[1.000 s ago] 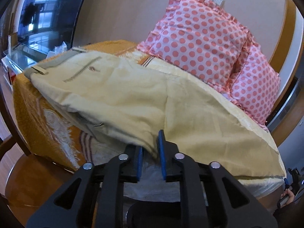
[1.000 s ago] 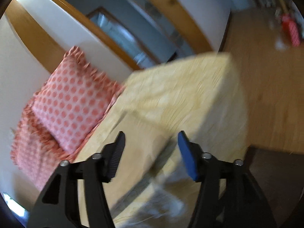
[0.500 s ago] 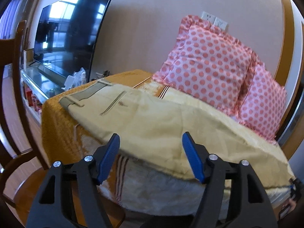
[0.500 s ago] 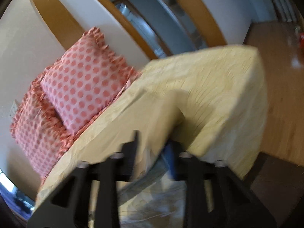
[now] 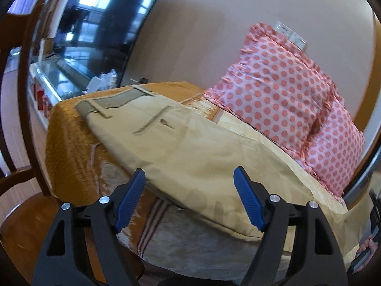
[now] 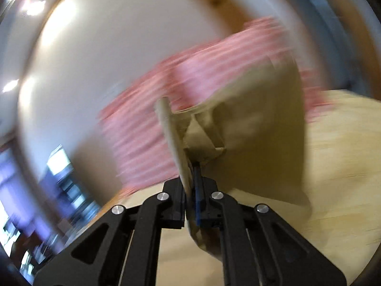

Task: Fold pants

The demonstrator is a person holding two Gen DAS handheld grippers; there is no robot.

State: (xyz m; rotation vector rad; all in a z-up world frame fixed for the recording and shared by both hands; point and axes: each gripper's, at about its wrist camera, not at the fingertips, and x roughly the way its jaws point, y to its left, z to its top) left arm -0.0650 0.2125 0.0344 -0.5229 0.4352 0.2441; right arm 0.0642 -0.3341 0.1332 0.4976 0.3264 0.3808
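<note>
While the left gripper [image 5: 189, 199] hangs with its blue fingers [image 5: 247, 201] spread wide and nothing between them, the pants [image 5: 181, 152] lie along the near edge of the bed [image 5: 71, 143], just past the fingertips. Their waistband, with belt loops and a back pocket, rests toward the left corner on the orange cover [image 5: 66, 128], and the legs run off to the right over a paler yellow cover [image 5: 319, 197]. Two pink dotted pillows [image 5: 281, 88] lean against the wall along the far edge, behind the pants. Off the left corner stand a dark TV [image 5: 102, 26] on a glass stand and a wooden chair [image 5: 26, 109]. From the right wrist, the view is smeared by motion, yet the right gripper [image 6: 191, 191] is plainly closed, its fingers pinching a bunch of the tan pants [image 6: 250, 128] cloth. That cloth stands up from the fingers in a creased fold, lifted above the yellow cover [image 6: 345, 157], with the pillows [image 6: 190, 76] a pink blur behind it.
</note>
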